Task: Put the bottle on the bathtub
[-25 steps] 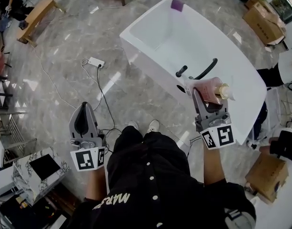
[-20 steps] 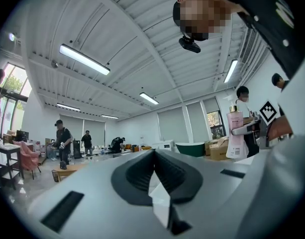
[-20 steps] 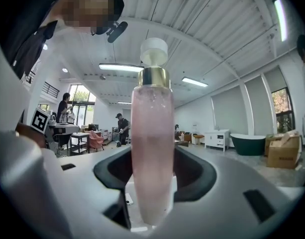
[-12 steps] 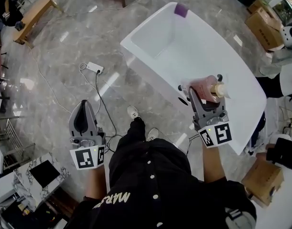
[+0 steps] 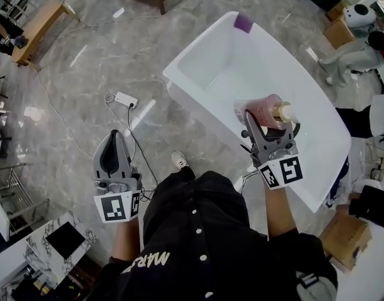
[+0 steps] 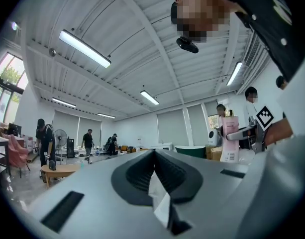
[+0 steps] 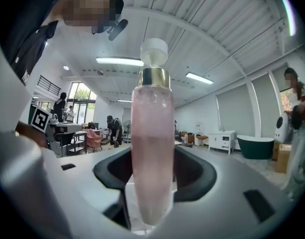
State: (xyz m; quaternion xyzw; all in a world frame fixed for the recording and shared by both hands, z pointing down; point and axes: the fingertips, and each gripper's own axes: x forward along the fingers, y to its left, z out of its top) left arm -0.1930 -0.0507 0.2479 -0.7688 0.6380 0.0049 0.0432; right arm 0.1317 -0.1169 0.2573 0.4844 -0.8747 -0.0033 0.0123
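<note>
Grey veined marble floor [image 5: 85, 105], glossy, open on all sides. Item one: white freestanding bathtub [image 5: 195, 42], set diagonally, with a small purple block [image 5: 243, 22] on its far rim. Item two: bottle [image 5: 267, 113], pink translucent body, gold collar, white cap; it is carried in the air and, seen from above, sits over the tub's near end, just inside the rim, not standing on any part of the tub. Item three: right hand-held gripper [image 5: 265, 125], both jaws pressed against the bottle's pink body, collar and cap clear of them; a marker cube sits at its rear, by the person's wrist. Item four: left hand-held gripper [image 5: 111, 140], jaws closed together with nothing between them, held beside the person's left leg over bare floor, well apart from the tub. Item five: white power strip [image 5: 126, 99] on the floor left of the tub, with a dark cable [image 5: 132, 137] running from it towards the person's feet. Item six: wooden bench [image 5: 38, 24], far left. Item seven: cardboard box [image 5: 337, 33] beyond the tub on the right, and another [image 5: 348, 234] at lower right. Item eight: marble-patterned desk [image 5: 35, 224] at lower left, bearing a flat black panel [image 5: 65, 239]. Wearer: dark buttoned top, one pale shoe [image 5: 178, 160] showing.
</note>
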